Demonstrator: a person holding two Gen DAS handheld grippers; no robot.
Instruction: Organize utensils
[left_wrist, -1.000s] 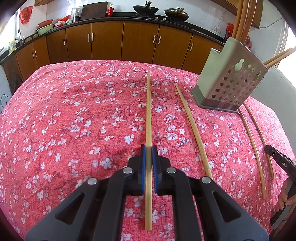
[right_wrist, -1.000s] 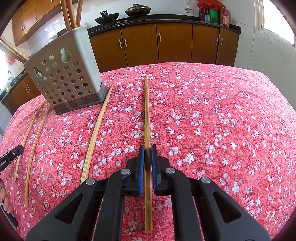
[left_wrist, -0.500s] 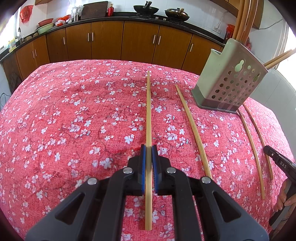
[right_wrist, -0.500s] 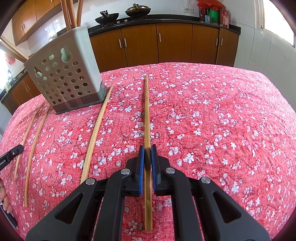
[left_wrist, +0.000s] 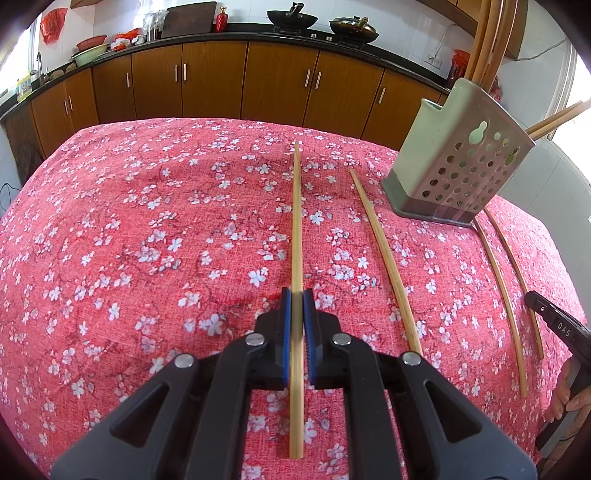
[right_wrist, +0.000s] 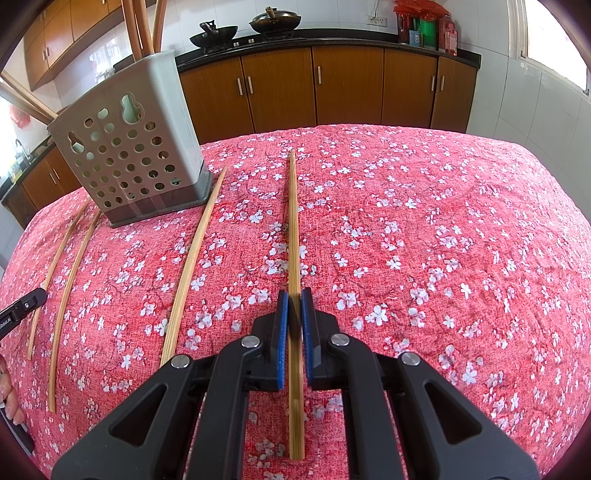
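My left gripper (left_wrist: 296, 295) is shut on a long bamboo chopstick (left_wrist: 296, 221) that points straight ahead over the red floral tablecloth. My right gripper (right_wrist: 294, 295) is shut on another bamboo chopstick (right_wrist: 293, 221), also pointing ahead. A grey perforated utensil holder (left_wrist: 458, 155) stands at the right in the left wrist view and at the left in the right wrist view (right_wrist: 125, 147), with several chopsticks standing in it. Three loose chopsticks lie on the cloth near the holder, one (left_wrist: 384, 251) closest to my left gripper.
The table is covered by a red floral cloth (left_wrist: 147, 240). Brown kitchen cabinets (left_wrist: 221, 81) and a counter with woks stand behind it. The other gripper's black tip (left_wrist: 554, 321) and a hand show at the right edge of the left wrist view.
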